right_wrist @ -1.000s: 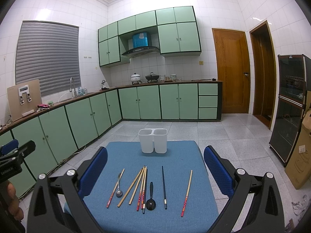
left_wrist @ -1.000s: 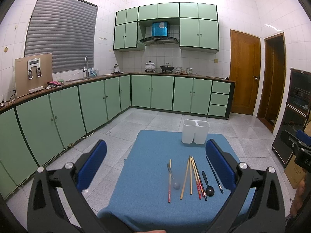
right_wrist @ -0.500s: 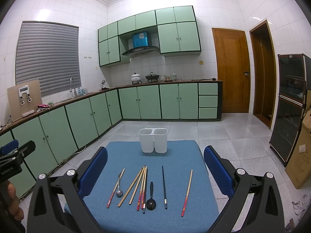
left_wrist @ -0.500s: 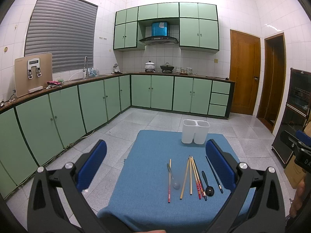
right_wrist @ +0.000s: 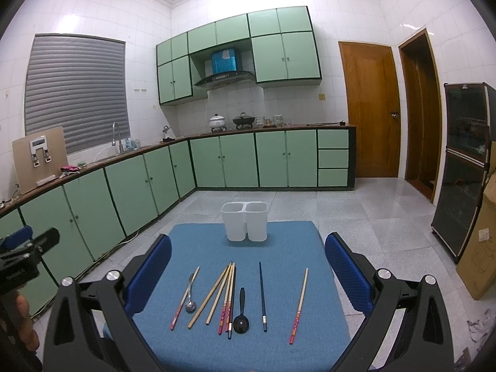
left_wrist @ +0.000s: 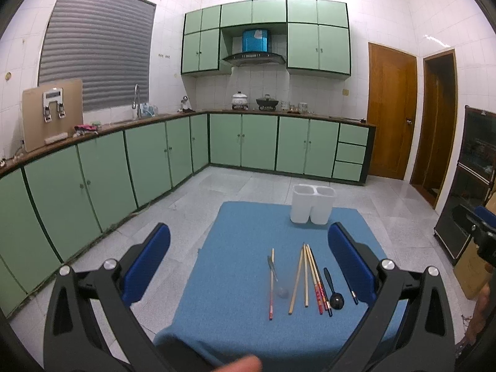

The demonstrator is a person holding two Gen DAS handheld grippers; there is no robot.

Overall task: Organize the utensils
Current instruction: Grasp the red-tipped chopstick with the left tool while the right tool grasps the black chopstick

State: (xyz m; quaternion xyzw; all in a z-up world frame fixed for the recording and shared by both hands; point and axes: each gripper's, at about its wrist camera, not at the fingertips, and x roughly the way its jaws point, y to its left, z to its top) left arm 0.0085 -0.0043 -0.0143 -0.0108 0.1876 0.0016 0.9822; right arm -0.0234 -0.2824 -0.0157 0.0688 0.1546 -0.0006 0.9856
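Both of my tools are up over the near edge of the bench (right_wrist: 288, 235), which is covered in blue cloth. Left tool (left_wrist: 248, 263): jaws spread wide, nothing between the blue pads. Right tool (right_wrist: 248, 266): same, wide apart and empty.

From the right wrist view the utensils lie in a loose row on the cloth, ahead of and between the right tool's fingers, none touched. Left to right: a red-tipped chopstick (right_wrist: 184, 298) with the metal spoon (right_wrist: 190, 305) lying against it, a fan of wooden chopsticks (right_wrist: 217, 294) bunched together, the black spoon (right_wrist: 241, 316), a dark chopstick (right_wrist: 262, 294), and well apart on the right a single red-tipped chopstick (right_wrist: 299, 303).

The white two-compartment holder (right_wrist: 245, 221) stands upright at the far edge of the bench, beyond the row; both compartments look empty.

From the left wrist view the whole row sits toward that tool's right finger (left_wrist: 350, 260), with the dark chopstick partly hidden behind the pad. The holder (left_wrist: 312, 204) is far right of centre there.
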